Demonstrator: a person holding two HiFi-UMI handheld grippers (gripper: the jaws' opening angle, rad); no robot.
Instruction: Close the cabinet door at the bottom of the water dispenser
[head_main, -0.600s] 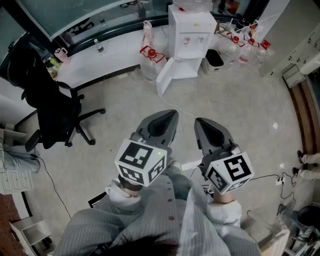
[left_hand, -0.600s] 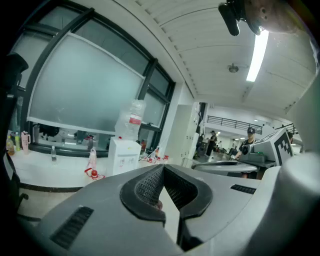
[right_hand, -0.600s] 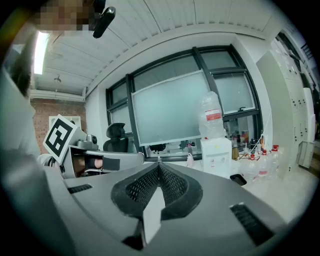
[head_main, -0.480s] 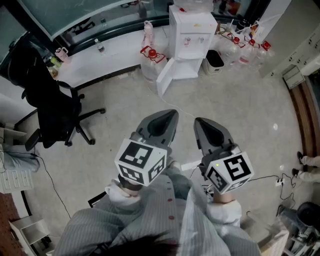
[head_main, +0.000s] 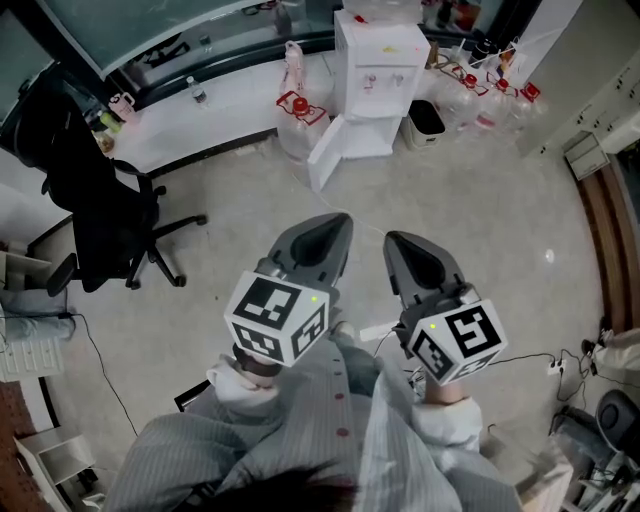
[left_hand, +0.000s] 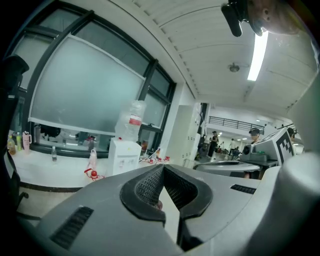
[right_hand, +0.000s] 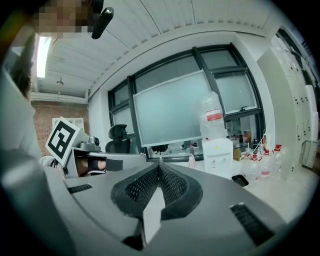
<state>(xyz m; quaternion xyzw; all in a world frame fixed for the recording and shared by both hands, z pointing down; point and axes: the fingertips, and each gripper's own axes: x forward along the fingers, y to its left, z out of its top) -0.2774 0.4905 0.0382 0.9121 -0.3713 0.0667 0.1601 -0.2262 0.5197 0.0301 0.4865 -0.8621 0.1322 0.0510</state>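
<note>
The white water dispenser (head_main: 378, 62) stands against the far counter with a clear bottle on top. Its bottom cabinet door (head_main: 326, 152) hangs open, swung out to the left. My left gripper (head_main: 336, 222) and right gripper (head_main: 398, 241) are held side by side in front of the person's body, far short of the dispenser, both pointing toward it. Both are shut with nothing between the pads. The left gripper view shows the dispenser (left_hand: 124, 155) beyond the closed left gripper (left_hand: 162, 168). In the right gripper view the dispenser (right_hand: 217, 153) stands right of the closed right gripper (right_hand: 159, 165).
A black office chair (head_main: 108, 215) stands at the left. A water jug with a red cap (head_main: 298, 124) sits just left of the open door, a black bin (head_main: 427, 118) just right of the dispenser, and several jugs (head_main: 490, 98) further right. A cable (head_main: 520, 357) lies on the floor at right.
Both grippers sit slightly higher in the head view, a little nearer the dispenser. They stay shut and the door is still open.
</note>
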